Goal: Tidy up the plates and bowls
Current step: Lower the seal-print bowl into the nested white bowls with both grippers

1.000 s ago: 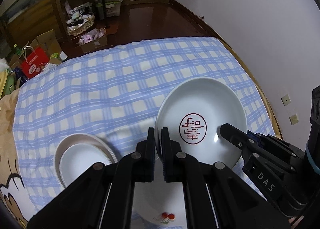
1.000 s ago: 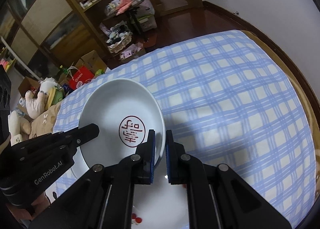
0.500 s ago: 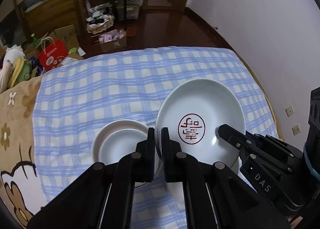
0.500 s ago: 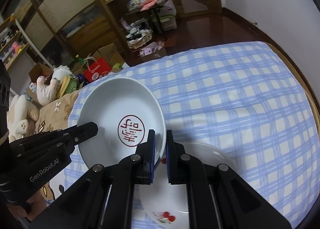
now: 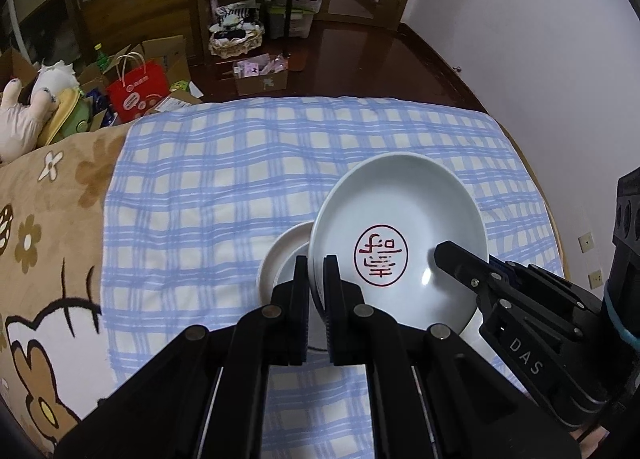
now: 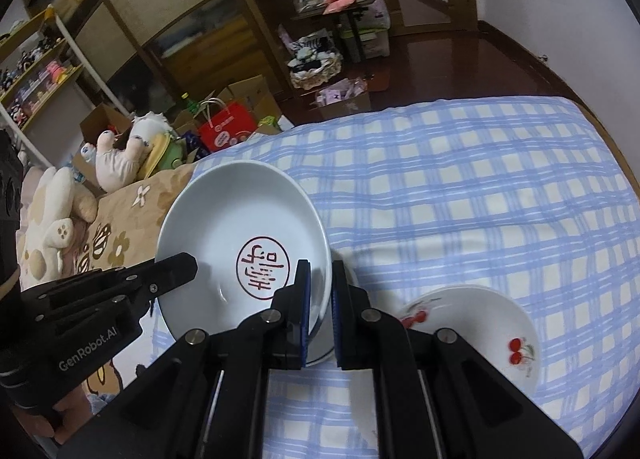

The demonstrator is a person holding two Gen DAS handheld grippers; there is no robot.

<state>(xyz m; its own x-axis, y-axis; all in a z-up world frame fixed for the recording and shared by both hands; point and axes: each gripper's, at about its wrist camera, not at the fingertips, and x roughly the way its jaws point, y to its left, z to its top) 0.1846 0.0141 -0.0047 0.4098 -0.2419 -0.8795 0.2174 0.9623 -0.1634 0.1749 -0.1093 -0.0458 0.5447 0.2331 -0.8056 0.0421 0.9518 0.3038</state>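
A white plate with a red seal mark (image 5: 400,211) (image 6: 240,211) hangs tilted above the table, held from both sides. My left gripper (image 5: 316,263) (image 6: 188,263) is shut on its left rim. On the opposite rim my right gripper (image 6: 320,271) (image 5: 444,255) is shut as well. Two small white plates (image 5: 278,255), one stacked in the other, lie on the cloth partly hidden under the held plate's left edge. A white plate with red cherries (image 6: 472,319) lies on the cloth to the right of my right gripper.
A blue checked cloth (image 5: 240,179) (image 6: 480,179) covers the table. A brown flowered blanket (image 5: 40,239) lies at its left end, with plush toys (image 6: 52,227) beyond. Boxes and a red bag (image 5: 138,87) stand on the floor; a white wall (image 5: 560,59) is at the right.
Both grippers have carried the seal plate to the left across the table. The small stacked plates now sit under its left edge, and the cherry plate has come out at the right.
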